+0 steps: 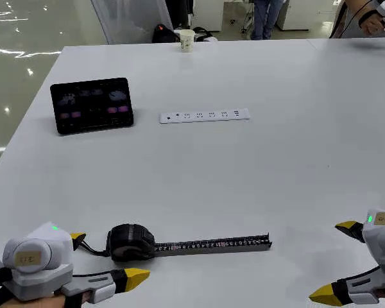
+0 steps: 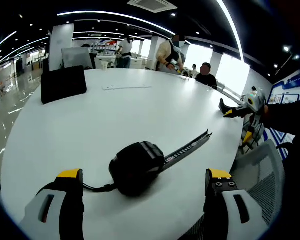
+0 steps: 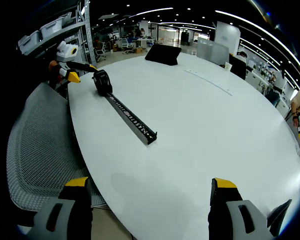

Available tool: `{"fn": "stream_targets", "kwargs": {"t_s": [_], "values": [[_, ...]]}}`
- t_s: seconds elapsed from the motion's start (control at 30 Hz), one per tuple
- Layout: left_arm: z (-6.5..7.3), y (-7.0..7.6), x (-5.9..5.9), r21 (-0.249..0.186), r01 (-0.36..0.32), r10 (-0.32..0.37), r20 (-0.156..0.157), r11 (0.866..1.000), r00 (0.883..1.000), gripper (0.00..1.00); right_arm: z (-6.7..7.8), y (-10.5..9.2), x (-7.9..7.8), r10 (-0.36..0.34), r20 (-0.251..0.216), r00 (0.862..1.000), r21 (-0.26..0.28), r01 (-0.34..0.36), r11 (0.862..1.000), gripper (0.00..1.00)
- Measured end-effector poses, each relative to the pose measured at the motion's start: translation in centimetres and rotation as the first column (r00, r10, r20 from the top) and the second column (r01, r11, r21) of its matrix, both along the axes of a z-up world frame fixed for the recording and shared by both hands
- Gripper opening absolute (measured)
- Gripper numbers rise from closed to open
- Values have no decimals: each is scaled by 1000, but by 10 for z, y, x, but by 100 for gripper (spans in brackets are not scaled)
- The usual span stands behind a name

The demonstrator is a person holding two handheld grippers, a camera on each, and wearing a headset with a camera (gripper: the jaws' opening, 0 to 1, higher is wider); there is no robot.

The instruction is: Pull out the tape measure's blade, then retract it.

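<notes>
Starting with the head view, the tape measure (image 1: 129, 242) is lying at the near edge of the white table (image 1: 256, 167). Its blade (image 1: 212, 244) is running out flat to the right and ending in the hook. The left gripper (image 1: 108, 257) is sitting around the case end with its jaws spread wide and gripping nothing. The right gripper (image 1: 335, 260) is hovering well apart from the hook, equally wide open and empty. A tablet (image 1: 92, 104), a power strip (image 1: 205, 115) and a paper cup (image 1: 187, 40) are resting far back, out of the work.

In the left gripper view, the black case (image 2: 137, 167) is lying between the two yellow-tipped jaws and touching neither. A thin strap (image 2: 96, 188) is trailing toward the left one. I am reading this as being lined up to clamp the body so it cannot slide.

In the right gripper view, the blade (image 3: 130, 117) is stretching away from the jaws toward the case (image 3: 102, 81). The hook end is facing me across bare table. Both jaws are gaping with nothing between them. I am judging the pull-out as done, since the blade is lying extended with neither gripper on it. The retraction is not yet started. The right gripper seems to be set in line with the hook so that I can steady or feed it back.
</notes>
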State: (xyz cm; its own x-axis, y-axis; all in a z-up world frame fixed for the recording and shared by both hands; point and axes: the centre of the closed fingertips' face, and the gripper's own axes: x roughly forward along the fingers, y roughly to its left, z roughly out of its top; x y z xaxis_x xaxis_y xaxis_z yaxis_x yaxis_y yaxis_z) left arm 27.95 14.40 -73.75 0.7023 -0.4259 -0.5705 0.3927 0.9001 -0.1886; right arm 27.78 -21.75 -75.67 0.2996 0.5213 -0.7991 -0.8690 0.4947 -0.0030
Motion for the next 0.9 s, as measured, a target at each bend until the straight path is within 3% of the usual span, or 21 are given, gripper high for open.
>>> {"fn": "stream_targets", "kwargs": {"t_s": [0.07, 0.13, 0.23, 0.33, 0.5, 0.6, 0.73, 0.8, 0.83, 0.9], "values": [[1, -2, 3, 0, -21, 21, 3, 1000, 1000, 99, 1, 1, 3, 20, 10, 1000, -16, -20, 1000, 99], [-2, -1, 6, 43, -34, 34, 7, 998, 999, 99, 2, 3, 5, 34, 13, 999, -22, -34, 999, 99], [-3, -3, 11, 48, -55, 54, 12, 997, 998, 99, 4, 8, 8, 60, 20, 998, -33, -59, 998, 99], [0, -5, 15, 57, -72, 71, 25, 996, 997, 99, 2, 7, 12, 127, 34, 991, -90, -124, 988, 99], [0, -8, 19, 57, -109, 107, 34, 992, 994, 99, 5, 18, 17, 163, 44, 986, -91, -158, 983, 99], [-1, -10, 19, 46, -168, 166, 45, 985, 985, 99, 6, 25, 22, 187, 50, 981, -99, -182, 978, 99], [0, -12, 24, 55, -230, 225, 90, 972, 970, 99, 7, 36, 32, 222, 65, 973, -102, -214, 971, 99], [6, -8, 29, 46, -281, 273, 134, 959, 953, 99, 8, 40, 37, 243, 79, 967, -102, -234, 967, 99], [4, -10, 28, 40, -282, 276, 122, 959, 953, 99, 7, 42, 39, 249, 83, 965, -103, -240, 965, 99], [3, -12, 29, 48, -288, 280, 134, 956, 951, 99, 5, 44, 43, 264, 83, 961, -108, -255, 961, 98]]}}
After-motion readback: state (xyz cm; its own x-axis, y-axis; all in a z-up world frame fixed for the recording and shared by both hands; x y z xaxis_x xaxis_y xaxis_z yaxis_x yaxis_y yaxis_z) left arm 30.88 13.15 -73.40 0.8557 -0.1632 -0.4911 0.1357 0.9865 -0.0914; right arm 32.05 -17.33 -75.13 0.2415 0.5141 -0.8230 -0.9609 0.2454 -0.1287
